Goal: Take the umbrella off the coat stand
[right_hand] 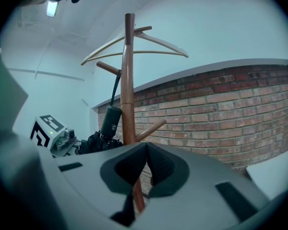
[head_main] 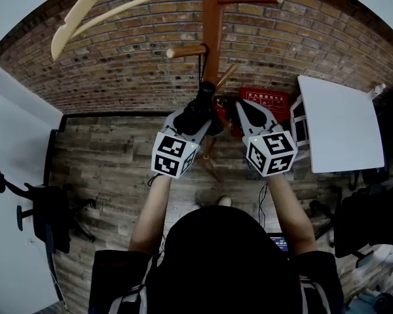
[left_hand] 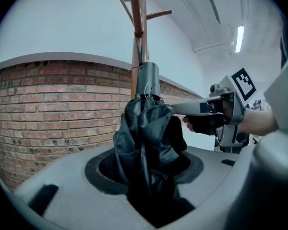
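A folded black umbrella (head_main: 204,101) hangs by its strap from a peg of the wooden coat stand (head_main: 213,18). My left gripper (head_main: 200,112) is at the umbrella's body, and in the left gripper view the dark fabric (left_hand: 146,138) fills the gap between its jaws, with both pads against it. My right gripper (head_main: 243,108) sits just right of the stand's pole, jaws shut with nothing between them. In the right gripper view the pads (right_hand: 156,159) meet in front of the pole (right_hand: 128,80). The umbrella (right_hand: 109,121) hangs to its left.
A pale wooden hanger (head_main: 118,8) rests on the stand's top. A brick wall (head_main: 118,64) runs behind. A red box (head_main: 268,100) stands on the floor by the stand's foot, a white table (head_main: 344,123) at right, a black chair (head_main: 49,218) at left.
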The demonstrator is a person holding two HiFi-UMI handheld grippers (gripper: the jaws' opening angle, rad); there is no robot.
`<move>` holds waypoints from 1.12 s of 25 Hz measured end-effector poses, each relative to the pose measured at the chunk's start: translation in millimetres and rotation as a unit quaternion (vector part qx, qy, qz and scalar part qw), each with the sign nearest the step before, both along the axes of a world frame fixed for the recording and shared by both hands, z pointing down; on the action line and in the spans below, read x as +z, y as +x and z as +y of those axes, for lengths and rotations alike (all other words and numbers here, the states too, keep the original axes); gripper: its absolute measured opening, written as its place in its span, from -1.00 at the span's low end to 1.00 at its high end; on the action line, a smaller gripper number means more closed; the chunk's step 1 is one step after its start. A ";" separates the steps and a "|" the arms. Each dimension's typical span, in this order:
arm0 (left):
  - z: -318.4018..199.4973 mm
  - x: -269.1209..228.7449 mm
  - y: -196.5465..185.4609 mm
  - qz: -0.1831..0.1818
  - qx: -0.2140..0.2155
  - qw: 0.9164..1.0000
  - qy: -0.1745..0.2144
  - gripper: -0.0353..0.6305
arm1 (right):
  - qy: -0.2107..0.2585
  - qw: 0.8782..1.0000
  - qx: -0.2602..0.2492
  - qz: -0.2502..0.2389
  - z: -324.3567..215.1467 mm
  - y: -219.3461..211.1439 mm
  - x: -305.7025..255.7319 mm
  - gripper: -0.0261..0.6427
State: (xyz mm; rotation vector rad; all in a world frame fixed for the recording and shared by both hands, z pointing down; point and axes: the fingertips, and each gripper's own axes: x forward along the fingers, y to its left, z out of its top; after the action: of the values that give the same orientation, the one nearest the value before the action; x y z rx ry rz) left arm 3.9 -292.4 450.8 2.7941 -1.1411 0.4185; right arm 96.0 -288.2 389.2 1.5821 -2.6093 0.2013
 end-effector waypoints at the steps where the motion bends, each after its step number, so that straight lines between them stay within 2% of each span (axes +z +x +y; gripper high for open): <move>1: 0.6 0.0 1.0 0.002 0.001 1.000 -0.004 -0.18 | -0.001 1.000 0.001 0.000 -0.2 1.0 0.6 -0.84; 12: 5.5 -2.4 6.6 0.003 0.005 1.000 -0.015 -0.20 | -0.007 1.000 0.000 -0.006 3.4 6.3 0.9 -0.84; 28: 14.7 -27.3 -2.0 0.020 -0.021 1.000 -0.006 -0.20 | -0.009 1.000 -0.014 -0.020 12.0 2.0 -9.3 -0.84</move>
State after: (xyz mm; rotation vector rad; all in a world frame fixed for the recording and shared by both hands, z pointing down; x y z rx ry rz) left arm 1.9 -277.6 423.5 2.7492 -1.1827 0.3616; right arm 98.0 -276.3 379.9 1.5493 -2.6497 0.2566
